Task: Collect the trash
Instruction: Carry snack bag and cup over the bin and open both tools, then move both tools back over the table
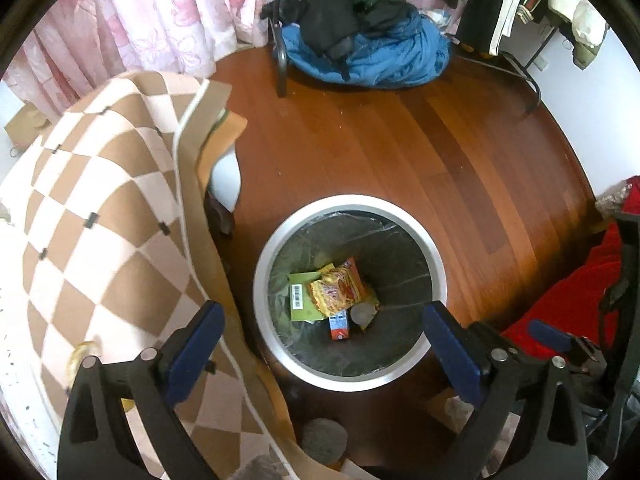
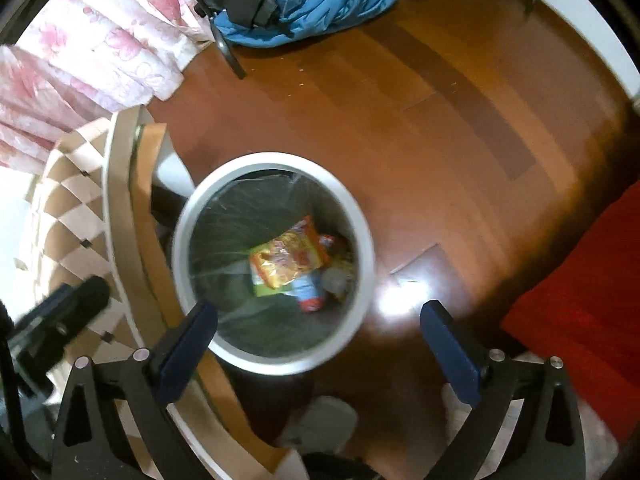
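- Below both claws, a round bin (image 1: 349, 293) with a white rim stands on the wood floor (image 1: 400, 140), lined with a dark bag.
- At the bottom of the bin lies the trash: a yellow-orange noodle packet (image 1: 338, 292) on top, a green card (image 1: 301, 296) with a barcode under its left side, an orange-and-blue carton (image 1: 339, 326) below it, and a round grey lid (image 1: 363, 313) just beside the carton.
- From the right wrist, the same bin (image 2: 276, 262) and packet (image 2: 289, 258) appear blurred, with the carton (image 2: 310, 294) partly under the packet.
- Left claw (image 1: 324, 350) is spread wide and holds nothing; its blue-padded fingers (image 1: 195, 346) frame the near rim of the bin.
- Right claw (image 2: 320, 350) is likewise spread wide and bare; its left finger (image 2: 188, 350) overlaps the bin's near rim, and its right finger is over the floor.
- A second blue-padded tool tip (image 1: 550, 334), at the left view's right edge, is the right claw seen from the side.
- Left of the bin, a checked brown-and-cream blanket (image 1: 100, 208) hangs over a piece of furniture, touching or nearly touching the bin's side.
- Far across the floor, a blue and black heap of clothes (image 1: 360, 40) lies by a pink floral curtain (image 1: 140, 32).
- Red fabric (image 1: 572, 292) lies at the right edge.
- A grey slipper (image 1: 324, 440) rests on the floor near the bin's near side.
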`<state>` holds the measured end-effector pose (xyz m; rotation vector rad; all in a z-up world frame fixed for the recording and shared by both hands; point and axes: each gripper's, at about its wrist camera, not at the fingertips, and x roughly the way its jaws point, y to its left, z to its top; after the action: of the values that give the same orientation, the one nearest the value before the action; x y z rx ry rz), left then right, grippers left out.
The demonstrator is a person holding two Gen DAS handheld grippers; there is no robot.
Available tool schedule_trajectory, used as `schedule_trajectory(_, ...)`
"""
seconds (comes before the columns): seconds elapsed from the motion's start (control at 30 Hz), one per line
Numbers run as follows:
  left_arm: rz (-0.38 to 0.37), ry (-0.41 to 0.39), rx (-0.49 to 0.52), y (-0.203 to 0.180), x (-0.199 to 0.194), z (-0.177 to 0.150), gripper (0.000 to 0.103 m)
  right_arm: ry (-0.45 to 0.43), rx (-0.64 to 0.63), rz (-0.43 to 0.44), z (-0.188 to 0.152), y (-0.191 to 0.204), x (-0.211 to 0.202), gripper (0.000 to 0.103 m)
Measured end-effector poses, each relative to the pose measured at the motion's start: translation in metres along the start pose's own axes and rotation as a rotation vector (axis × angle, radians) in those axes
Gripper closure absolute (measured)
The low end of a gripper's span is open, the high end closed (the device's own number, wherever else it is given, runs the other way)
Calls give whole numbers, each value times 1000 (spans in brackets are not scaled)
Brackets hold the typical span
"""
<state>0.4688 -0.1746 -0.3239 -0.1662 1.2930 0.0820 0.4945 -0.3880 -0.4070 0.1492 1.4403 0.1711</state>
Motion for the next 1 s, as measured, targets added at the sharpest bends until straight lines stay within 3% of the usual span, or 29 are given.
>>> schedule_trajectory(0.23,16,-74,1,5,-47,-7,2,-61,-36,-111,-14,4,-52,0)
schedule_trajectory(0.5,25,-206,-12,28,-130,-14,1,-186,-41,-80,-26,24,-138,0)
schedule_trajectory(0.77,128,-309,-173,126,-199,-35,1,-251,-117,37,-45,93,-200,0)
schedule_trajectory(0.87,183,-305,-230,171,-202,-56,1,-215,-173,88,-58,133,-196,0)
schedule_trajectory(1.0,302,-256,-286,227,-180,-94,1,-133,-256,124,-78,192,-161,0)
